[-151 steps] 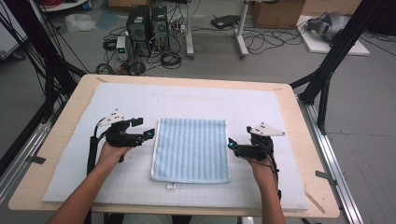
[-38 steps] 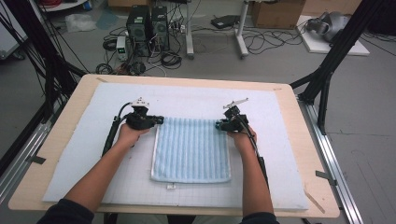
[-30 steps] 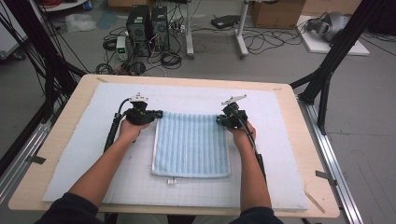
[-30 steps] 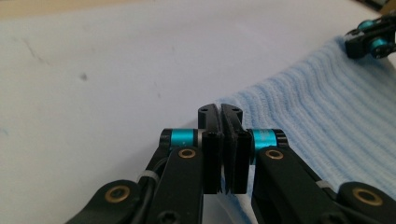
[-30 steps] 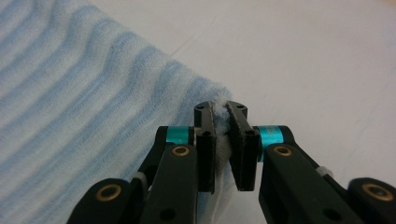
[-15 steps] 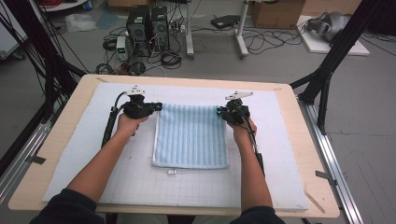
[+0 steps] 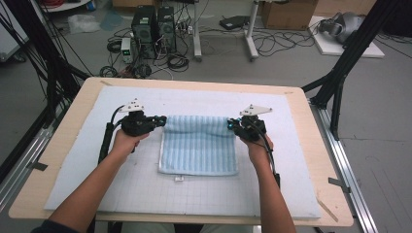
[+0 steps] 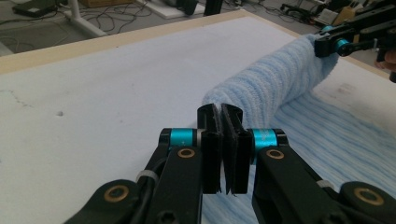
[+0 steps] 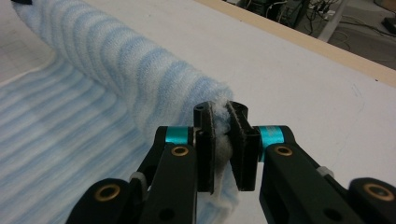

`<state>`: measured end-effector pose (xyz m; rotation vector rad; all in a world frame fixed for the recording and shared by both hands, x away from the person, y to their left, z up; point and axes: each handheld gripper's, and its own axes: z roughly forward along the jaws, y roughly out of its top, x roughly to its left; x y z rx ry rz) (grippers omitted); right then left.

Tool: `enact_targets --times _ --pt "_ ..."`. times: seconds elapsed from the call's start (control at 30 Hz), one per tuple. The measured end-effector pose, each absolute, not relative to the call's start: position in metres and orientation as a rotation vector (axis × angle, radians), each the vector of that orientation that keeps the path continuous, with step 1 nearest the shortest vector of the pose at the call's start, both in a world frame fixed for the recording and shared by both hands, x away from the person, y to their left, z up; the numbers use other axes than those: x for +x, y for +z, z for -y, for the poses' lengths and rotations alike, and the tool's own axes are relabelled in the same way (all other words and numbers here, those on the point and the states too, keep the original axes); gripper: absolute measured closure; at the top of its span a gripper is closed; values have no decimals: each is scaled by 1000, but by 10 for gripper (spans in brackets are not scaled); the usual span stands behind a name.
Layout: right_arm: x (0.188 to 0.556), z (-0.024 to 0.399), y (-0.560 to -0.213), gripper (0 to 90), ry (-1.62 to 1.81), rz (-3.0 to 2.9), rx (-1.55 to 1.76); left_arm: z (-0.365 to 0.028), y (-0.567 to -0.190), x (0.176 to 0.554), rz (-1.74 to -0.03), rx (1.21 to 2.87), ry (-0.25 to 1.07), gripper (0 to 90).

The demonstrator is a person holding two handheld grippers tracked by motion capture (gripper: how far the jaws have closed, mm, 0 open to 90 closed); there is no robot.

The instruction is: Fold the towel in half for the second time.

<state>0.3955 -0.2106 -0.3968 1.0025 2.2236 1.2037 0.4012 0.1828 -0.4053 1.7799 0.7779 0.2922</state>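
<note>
Nearest the person's side of the surface [image 7: 311,145], a bare strip of white gridded mat [image 7: 194,194] runs along the front, and two forearms reach forward over it. Just beyond lies the near edge of the light blue striped towel [image 7: 199,150], flat on the mat, with a small white tag [image 7: 179,178] sticking out from its hem; any writing on that tag is too small to read. The towel's lower part lies spread at the middle of the mat, while its far edge is lifted and curled over into a soft roll.

At the left end of that roll, the left gripper [image 7: 163,119] is clenched on the towel's far left corner; in the left gripper view the black jaws stand pressed nearly together with a thin seam of cloth [image 8: 221,140] between them. At the right end, the right gripper [image 7: 229,125] is likewise clamped on the far right corner, and the right gripper view shows fluffy terry [image 9: 219,140] squeezed between its jaws. Blue bands ring both grippers' fingers. No brand marks or lettering can be made out on either gripper.

Farther off, past the surface's wooden rim, computer towers [image 7: 153,24] and loose cables [image 7: 272,41] sit on the floor.
</note>
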Motion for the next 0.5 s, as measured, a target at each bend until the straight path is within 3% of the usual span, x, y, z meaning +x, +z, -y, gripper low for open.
enact_targets --times 0.5 --pt "341 217 -408 818 1256 -2213 946 -188 -423 346 -712 1770 258 861"
